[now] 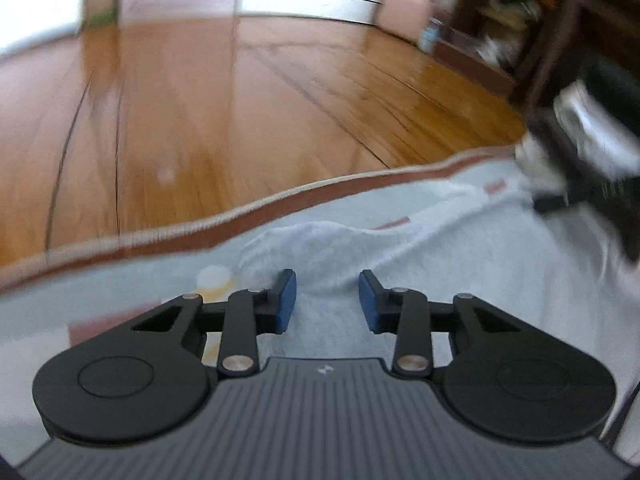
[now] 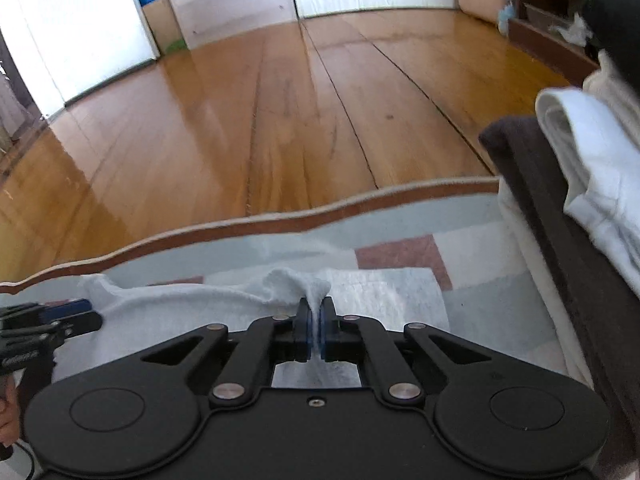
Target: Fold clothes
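The left gripper (image 1: 328, 298) has its blue pads apart, with the white cloth (image 1: 400, 256) lying between and ahead of the jaws, not pinched. Only this view shows the gap. To the right of these jaws, at the frame edge, the right gripper (image 1: 576, 184) appears as a blurred dark shape over the cloth.

The right wrist view shows what the left cannot: the right gripper (image 2: 316, 328) has its jaws closed on a raised ridge of the white cloth (image 2: 296, 284), which bunches just ahead of the pads. Left of these jaws the left gripper (image 2: 60, 320) enters, cut off by the frame; right of them sits a stack of folded clothes (image 2: 592, 184), white over dark, also cut off.

The left view is smeared by motion, so cloth edges are hard to read.

The cloth lies on a pale patterned rug (image 2: 400, 252) with a brown border, on a glossy wooden floor (image 2: 280, 120).
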